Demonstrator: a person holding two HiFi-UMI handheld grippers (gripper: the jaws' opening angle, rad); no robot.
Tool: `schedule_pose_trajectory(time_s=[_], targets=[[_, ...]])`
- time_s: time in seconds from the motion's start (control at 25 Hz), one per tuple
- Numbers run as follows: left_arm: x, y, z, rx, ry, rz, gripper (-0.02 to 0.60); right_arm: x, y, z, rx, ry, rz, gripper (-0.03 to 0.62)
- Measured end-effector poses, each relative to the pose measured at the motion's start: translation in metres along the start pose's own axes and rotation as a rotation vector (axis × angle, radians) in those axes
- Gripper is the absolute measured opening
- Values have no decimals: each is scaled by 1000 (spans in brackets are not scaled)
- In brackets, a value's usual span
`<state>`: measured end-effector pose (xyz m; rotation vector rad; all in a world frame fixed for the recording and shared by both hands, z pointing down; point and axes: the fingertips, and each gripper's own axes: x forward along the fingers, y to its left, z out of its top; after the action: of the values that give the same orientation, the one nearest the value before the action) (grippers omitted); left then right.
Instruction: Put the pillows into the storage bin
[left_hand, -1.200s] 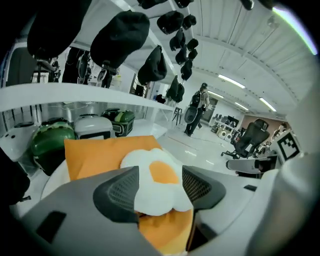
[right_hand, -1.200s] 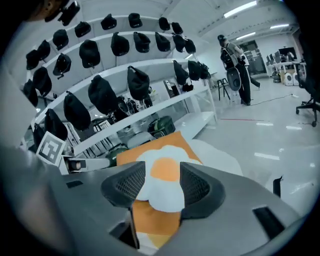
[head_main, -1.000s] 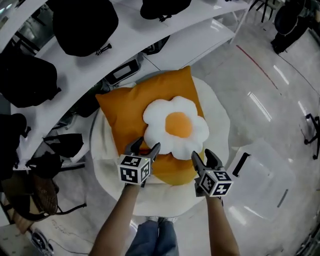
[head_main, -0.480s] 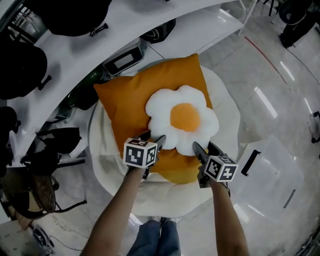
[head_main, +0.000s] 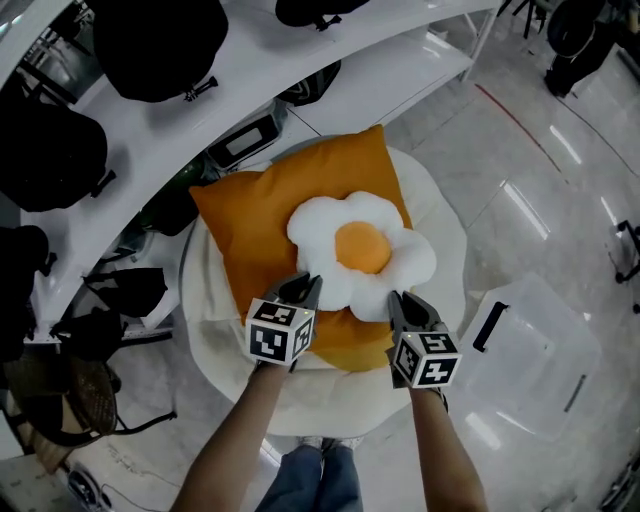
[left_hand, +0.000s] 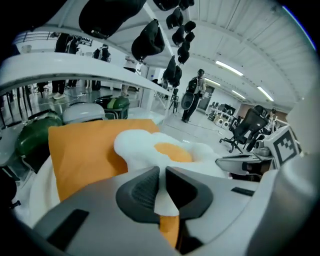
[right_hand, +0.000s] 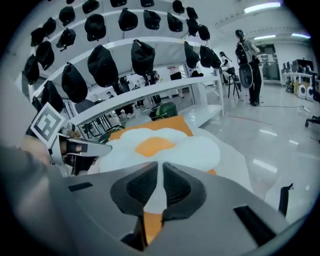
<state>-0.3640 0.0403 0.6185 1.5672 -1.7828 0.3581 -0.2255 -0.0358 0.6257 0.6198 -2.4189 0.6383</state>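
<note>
Head view: both tongs are clamped on the flower pillow; the storage bin stands on the floor off to the right.
Left gripper and right gripper sit side by side at the pillow's near edge. Both sets of jaws have just been closing and are now almost together, with a fold of white fabric pinched between the pads; each gripper view shows that fold in the gap. The flower pillow, white petals and orange centre, lies on top of an orange pillow, which rests on a round white cushion. The clear bin is apart from the cushion, to its right. Curved white shelves with black bags run behind.
</note>
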Motion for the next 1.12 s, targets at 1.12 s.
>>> schedule_pose_trajectory(time_s=[1.12], targets=[[-52,-388,61,334,-43,-500,48,-385,-150,-3,250,-325,-554,26]])
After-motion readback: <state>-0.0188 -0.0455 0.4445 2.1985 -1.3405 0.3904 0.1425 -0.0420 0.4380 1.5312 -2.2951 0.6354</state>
